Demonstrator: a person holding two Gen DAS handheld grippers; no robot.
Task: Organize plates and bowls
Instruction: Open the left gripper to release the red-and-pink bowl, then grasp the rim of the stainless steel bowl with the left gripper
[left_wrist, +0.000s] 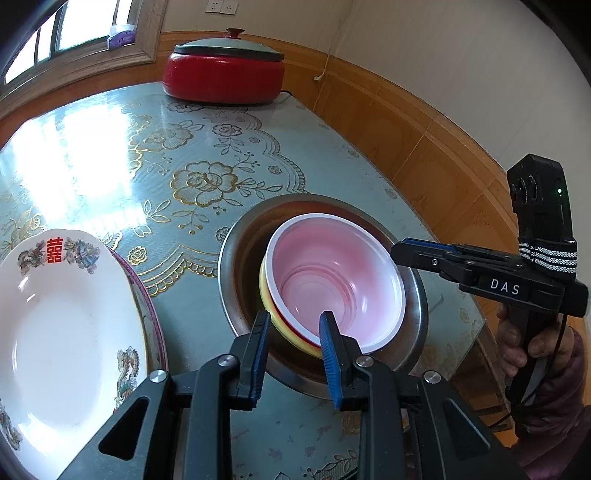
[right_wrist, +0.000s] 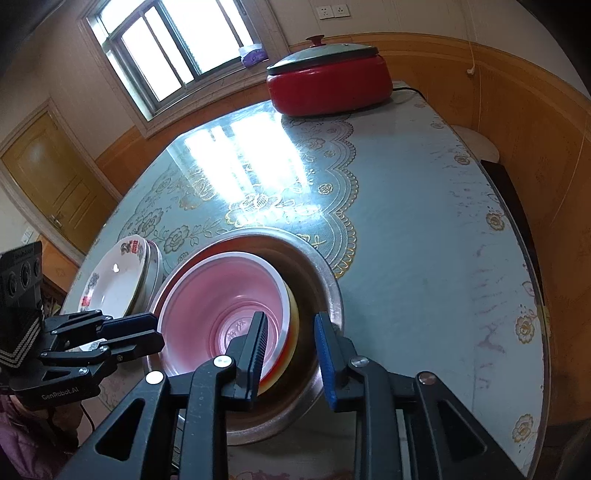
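Note:
A pink-lined bowl with a white rim (left_wrist: 332, 280) sits nested in a yellow bowl (left_wrist: 275, 325), inside a wide steel basin (left_wrist: 415, 306). My left gripper (left_wrist: 293, 325) is open, its fingers astride the near rims of the nested bowls. A stack of white plates with dragon print (left_wrist: 59, 325) lies to the left. In the right wrist view my right gripper (right_wrist: 290, 325) is open, astride the near right rims of the pink bowl (right_wrist: 218, 302) and yellow bowl (right_wrist: 293, 321) in the basin (right_wrist: 325, 273). The plates (right_wrist: 118, 277) lie left of the basin.
A red electric pot with a grey lid (left_wrist: 225, 70) stands at the table's far edge, also in the right wrist view (right_wrist: 328, 81). The table has a blue-green floral cover (left_wrist: 184, 158). Wood-panelled walls run close on the right. A stool (right_wrist: 476, 144) stands beyond the table's right edge.

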